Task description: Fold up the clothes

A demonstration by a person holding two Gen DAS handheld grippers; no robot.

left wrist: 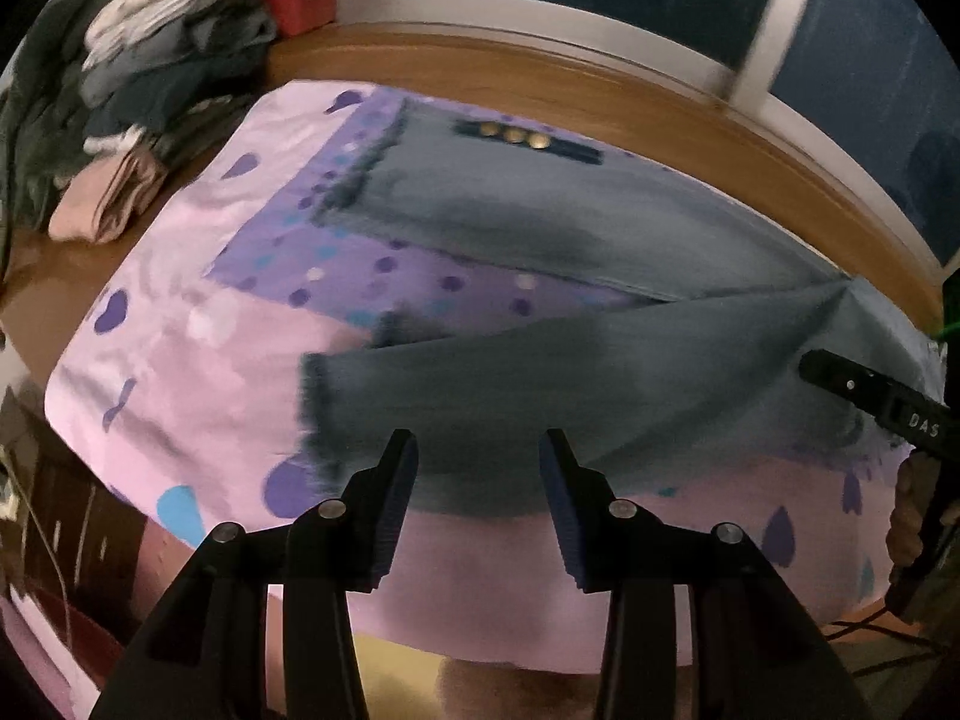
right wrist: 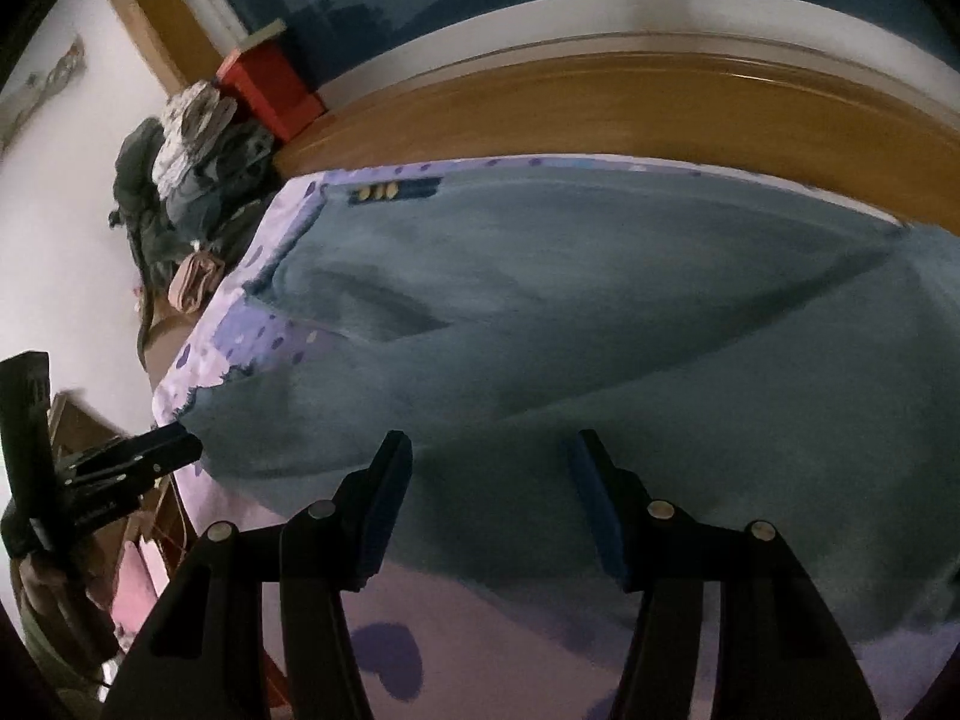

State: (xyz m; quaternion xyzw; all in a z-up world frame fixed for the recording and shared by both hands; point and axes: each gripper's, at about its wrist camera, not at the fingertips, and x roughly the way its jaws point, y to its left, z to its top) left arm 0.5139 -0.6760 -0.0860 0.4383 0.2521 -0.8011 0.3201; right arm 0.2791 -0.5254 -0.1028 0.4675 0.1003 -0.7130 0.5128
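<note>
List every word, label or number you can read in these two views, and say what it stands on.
"DAS": white letters on the black body of the right gripper, seen in the left wrist view.
The jeans show metal buttons only; any marking there is too blurred to read.

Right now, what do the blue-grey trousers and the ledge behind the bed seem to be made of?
The trousers look like denim: matte blue-grey cloth, frayed leg ends, brass-coloured buttons. The ledge looks like wood or wood veneer, warm brown with a slight sheen; blur hides any grain.

Both wrist views look steeply down, close, sharing the jeans [left wrist: 600, 360].
</note>
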